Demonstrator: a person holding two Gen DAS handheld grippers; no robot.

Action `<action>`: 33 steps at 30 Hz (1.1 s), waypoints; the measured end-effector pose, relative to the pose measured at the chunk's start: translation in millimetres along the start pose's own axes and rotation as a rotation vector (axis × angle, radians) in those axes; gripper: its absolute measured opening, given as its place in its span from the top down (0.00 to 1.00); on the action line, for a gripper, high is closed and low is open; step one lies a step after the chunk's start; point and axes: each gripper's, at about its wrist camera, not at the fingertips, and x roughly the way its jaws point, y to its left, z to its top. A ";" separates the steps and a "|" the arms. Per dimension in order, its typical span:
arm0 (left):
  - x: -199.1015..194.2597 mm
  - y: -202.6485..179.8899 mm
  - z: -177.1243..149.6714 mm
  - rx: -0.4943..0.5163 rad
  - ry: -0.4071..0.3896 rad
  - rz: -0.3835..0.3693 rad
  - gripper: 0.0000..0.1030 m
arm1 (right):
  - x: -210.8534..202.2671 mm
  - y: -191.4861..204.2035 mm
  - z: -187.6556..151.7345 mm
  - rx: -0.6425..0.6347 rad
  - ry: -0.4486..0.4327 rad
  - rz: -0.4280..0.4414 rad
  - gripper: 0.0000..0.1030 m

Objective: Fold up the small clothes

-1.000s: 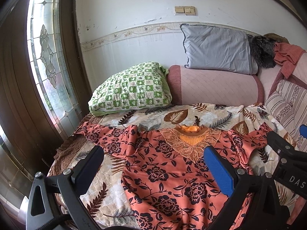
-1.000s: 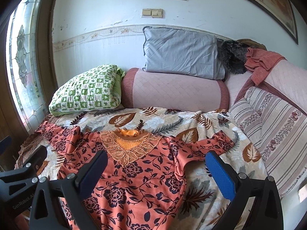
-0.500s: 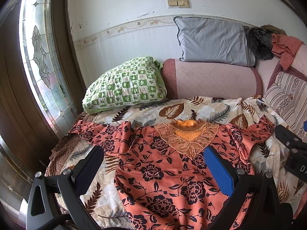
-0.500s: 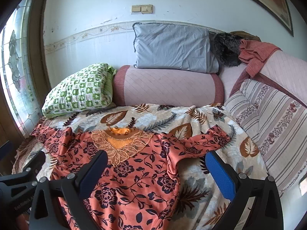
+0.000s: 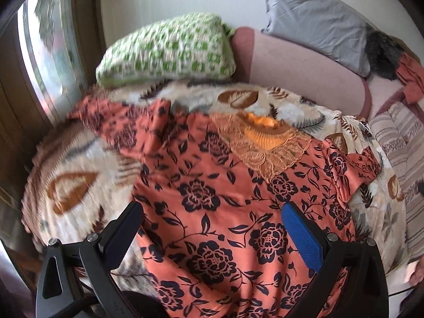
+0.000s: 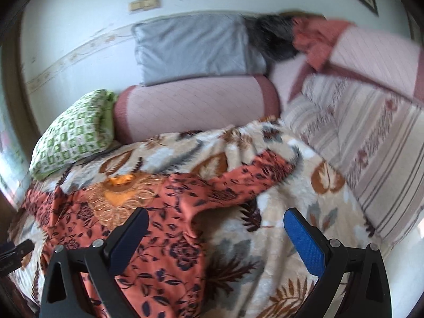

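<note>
Two grippers, both spread wide and holding nothing. Your left gripper [image 5: 212, 222] hangs low over the body of the orange-red floral blouse with the gold lace neckline [image 5: 225, 198]; your right gripper [image 6: 216, 229] sits off the blouse's right edge, one finger over cloth, the other over the leaf-print plush blanket [image 6: 304, 212] that covers the bed. The blouse lies face up and flat on that blanket, neckline away from you toward the pink quilted bolster [image 6: 196, 106], hem toward you and partly out of view below both cameras. Its long axis runs from you to the bolster. Sleeves stretch out crosswise: the left sleeve [image 5: 106, 116] reaches toward the green-and-white checked pillow [image 5: 169, 50], the right sleeve [image 6: 254, 175] angles up and right toward the striped cushion [image 6: 357, 137]. That right sleeve is ahead of your right gripper, somewhat rumpled at the armpit. The left sleeve lies ahead and left of your left gripper, well apart from it. Likely first fold is sleeves inward across the chest, so each gripper takes its own side; no crossing needed. Motion blur in both views; cuff edges are hard to read.
</note>
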 end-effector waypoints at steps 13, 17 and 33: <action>56.7 -36.0 73.4 -0.113 -0.204 0.106 0.00 | 128.6 -126.9 7.3 0.525 0.081 0.290 0.05; 101.1 -56.6 82.4 -0.060 -0.164 0.107 0.00 | 195.6 -148.5 2.4 0.751 0.148 0.375 0.34; 193.4 -45.2 63.2 -0.069 0.054 0.111 0.00 | 292.0 -163.7 17.3 0.797 0.234 0.157 0.60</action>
